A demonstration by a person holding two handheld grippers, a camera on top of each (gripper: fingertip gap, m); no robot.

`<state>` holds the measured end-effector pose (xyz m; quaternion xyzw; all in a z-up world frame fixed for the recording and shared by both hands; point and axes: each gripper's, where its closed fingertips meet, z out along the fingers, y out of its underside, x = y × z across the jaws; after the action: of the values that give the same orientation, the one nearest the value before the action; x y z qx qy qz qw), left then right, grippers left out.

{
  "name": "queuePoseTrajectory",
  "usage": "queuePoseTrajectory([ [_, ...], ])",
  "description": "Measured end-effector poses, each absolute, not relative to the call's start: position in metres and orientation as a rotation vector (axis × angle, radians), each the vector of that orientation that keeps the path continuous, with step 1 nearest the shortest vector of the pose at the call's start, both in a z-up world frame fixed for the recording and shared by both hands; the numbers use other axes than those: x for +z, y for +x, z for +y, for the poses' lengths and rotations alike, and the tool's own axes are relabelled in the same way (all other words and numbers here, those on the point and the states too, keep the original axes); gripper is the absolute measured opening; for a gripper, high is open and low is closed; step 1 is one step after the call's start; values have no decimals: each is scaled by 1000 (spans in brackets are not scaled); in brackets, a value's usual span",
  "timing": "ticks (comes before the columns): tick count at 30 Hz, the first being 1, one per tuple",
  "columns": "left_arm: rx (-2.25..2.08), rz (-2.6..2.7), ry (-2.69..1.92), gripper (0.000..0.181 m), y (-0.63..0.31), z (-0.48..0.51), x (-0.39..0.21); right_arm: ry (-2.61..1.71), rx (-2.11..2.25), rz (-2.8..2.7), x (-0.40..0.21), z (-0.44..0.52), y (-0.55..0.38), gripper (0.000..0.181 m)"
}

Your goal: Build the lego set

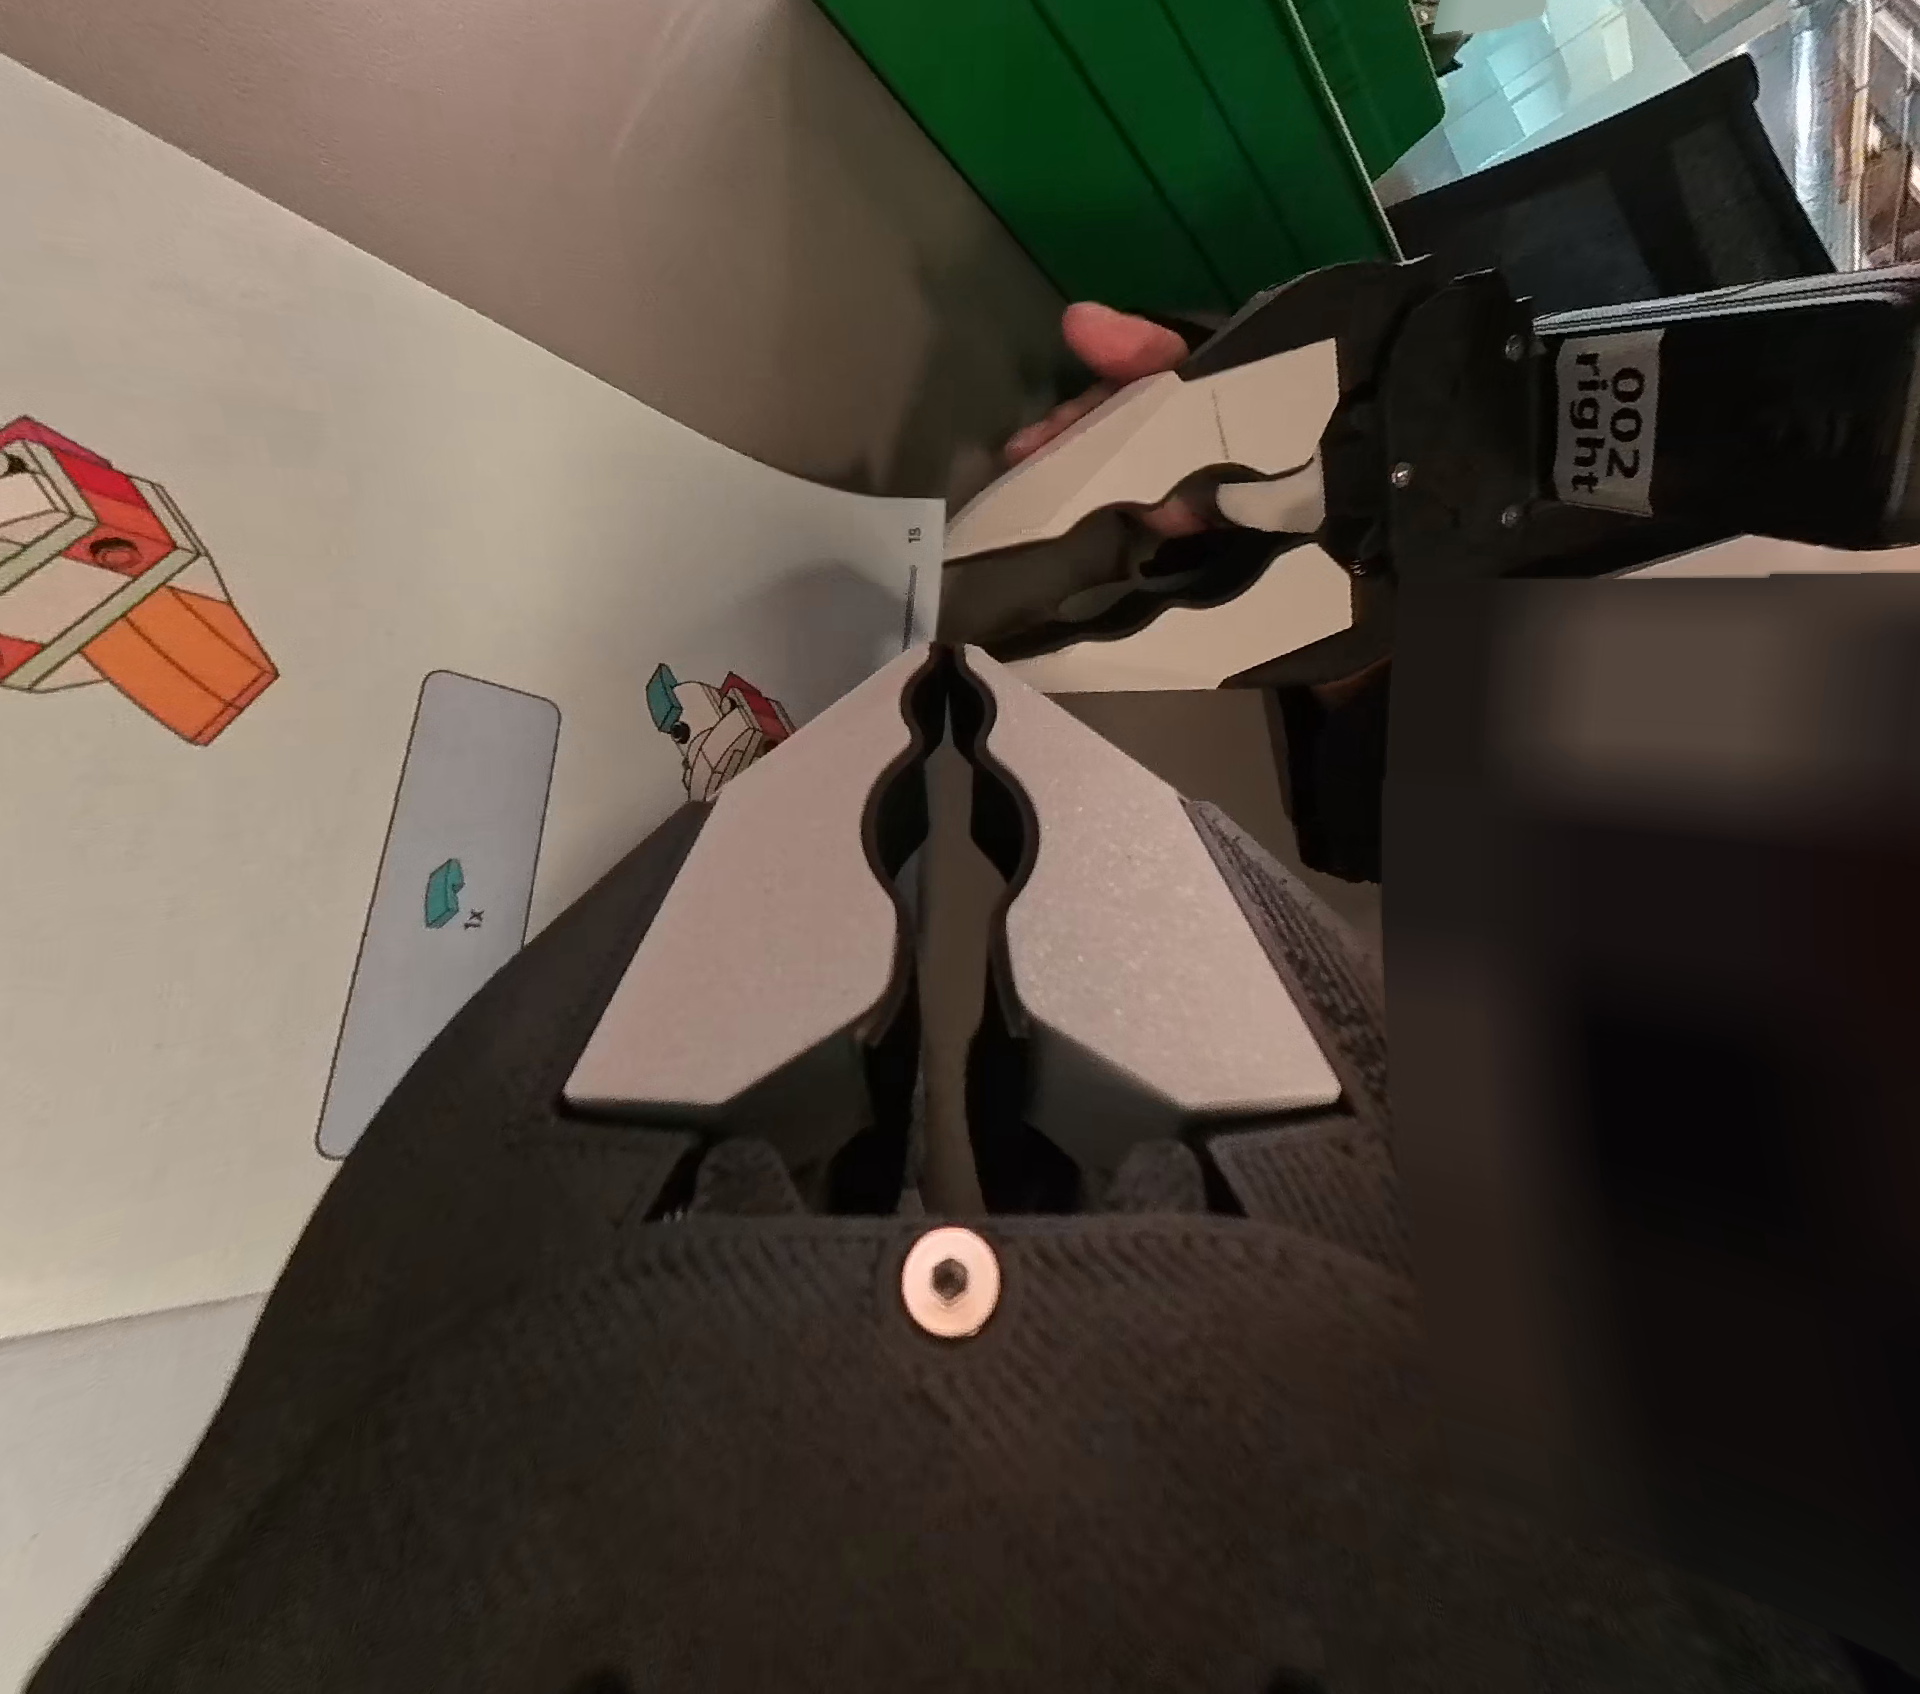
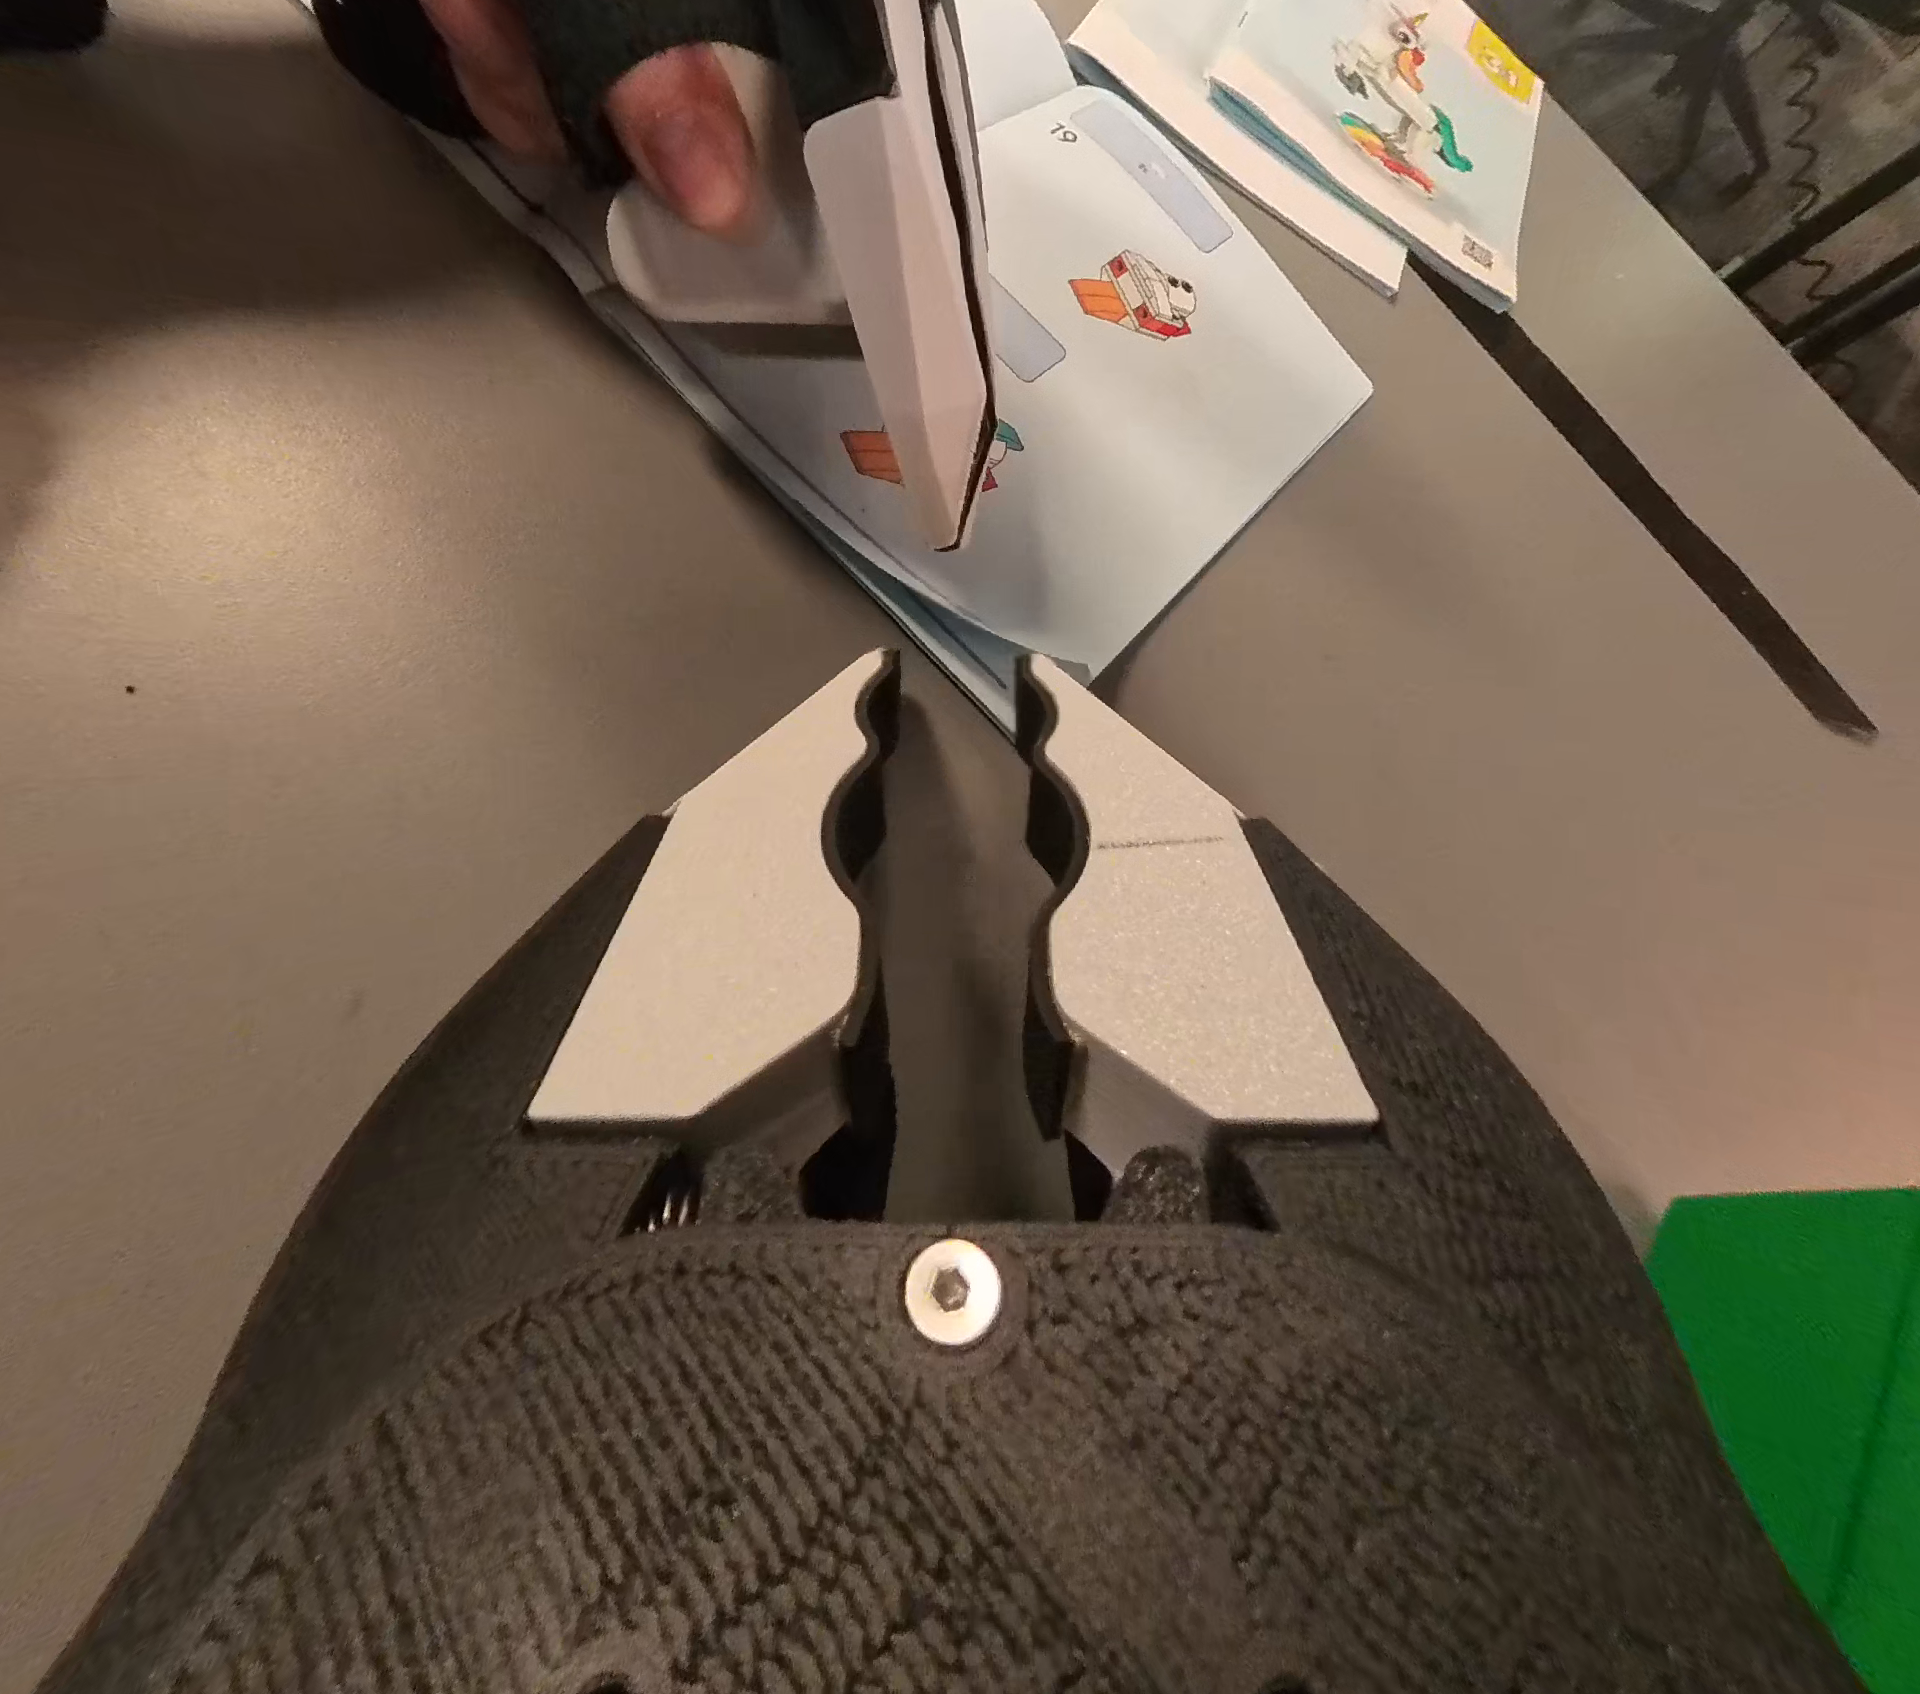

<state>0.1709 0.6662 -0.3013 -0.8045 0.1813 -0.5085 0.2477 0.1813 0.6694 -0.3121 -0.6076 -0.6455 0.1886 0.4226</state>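
No bricks or model show, only the open booklet (image 2: 1174, 439) on the table (image 2: 312, 605) at a mid-build step, with the left gripper (image 2: 951, 538) pressed together over its page and the right gripper (image 2: 956, 673) slightly spread, empty, at its near corner.

The right gripper (image 2: 958, 668) has its jaws a little apart with nothing between them, right at the corner of an open booklet (image 2: 1174, 418) on the grey table (image 2: 364, 605). The left gripper (image 2: 954, 538), jaws together, points down over the page. Two closed booklets (image 2: 1382, 75) lie farther back.
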Motion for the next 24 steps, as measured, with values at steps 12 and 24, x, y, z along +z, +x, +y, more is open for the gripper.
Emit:
queuePoseTrajectory([
  [12,-1388,476,-2178,0,170,668,-300,-1760,751,-1426,-304,667,167,21],
  [24,-1325,314,-2026,0,148,671,-269,-1880,1092,-1139,-287,666,154,42],
])
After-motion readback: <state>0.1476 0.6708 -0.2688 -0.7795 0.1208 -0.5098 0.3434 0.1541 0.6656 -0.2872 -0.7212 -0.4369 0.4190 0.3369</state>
